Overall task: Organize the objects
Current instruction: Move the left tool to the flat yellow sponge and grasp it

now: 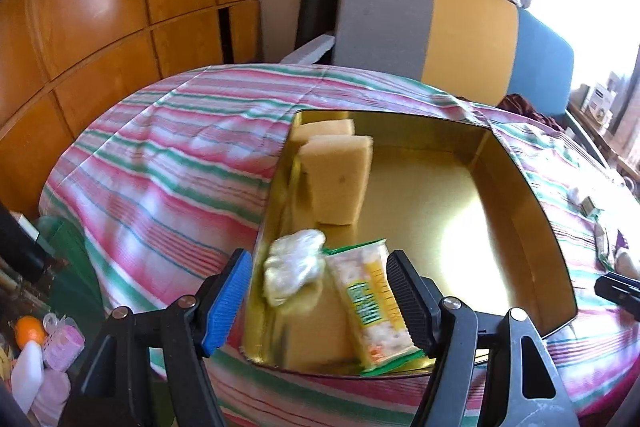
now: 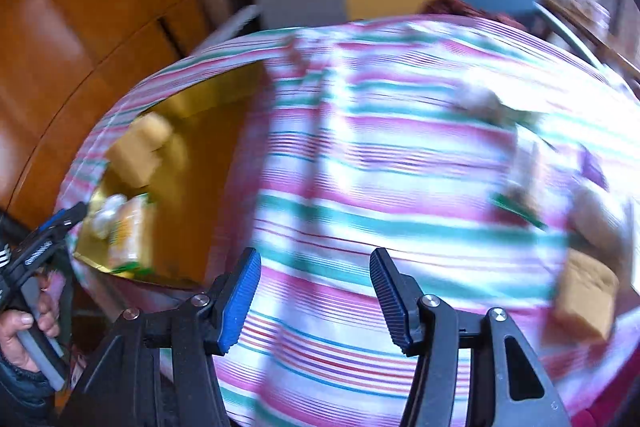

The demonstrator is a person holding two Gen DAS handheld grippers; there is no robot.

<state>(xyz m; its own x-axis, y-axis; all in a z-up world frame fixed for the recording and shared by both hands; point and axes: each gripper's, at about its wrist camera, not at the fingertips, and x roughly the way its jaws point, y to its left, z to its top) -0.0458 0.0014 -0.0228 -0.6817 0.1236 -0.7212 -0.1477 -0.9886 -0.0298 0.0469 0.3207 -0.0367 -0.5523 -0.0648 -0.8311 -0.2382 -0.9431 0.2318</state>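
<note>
- The left gripper [image 1: 320,301] hangs over the near left corner of a gold tray [image 1: 516,187], its 2 jaws partly apart. A crumpled clear plastic bag [image 1: 294,267] and a green-edged snack packet [image 1: 374,307] lie in the tray below the gap, and neither pad touches them.
- The bag lies just left of the packet, touching it, close to the tray's left wall.
- Farther in along that left wall, 2 yellow sponges [image 1: 338,179] stand on edge, 1 behind the other, leaning on the wall.
- The rest of the tray floor is bare and gleams under the light.
- The tray sits on a striped cloth [image 1: 160,167] of pink, green and white covering a table.
- Beyond the table stands a chair back [image 1: 432,27] in grey, yellow and blue panels, with wooden cabinet doors [image 1: 100,7] to the left.
- The right gripper [image 2: 316,301] is over bare striped cloth, well right of the tray, jaws partly apart with nothing between them. Its view is strongly blurred.
- In that view a tan sponge-like block [image 2: 586,297] lies on the cloth near the right edge, with several small items farther back too blurred to name.
- At the lower left of the right wrist view, a hand [image 2: 24,331] holds the left gripper's handle beside the tray.
</note>
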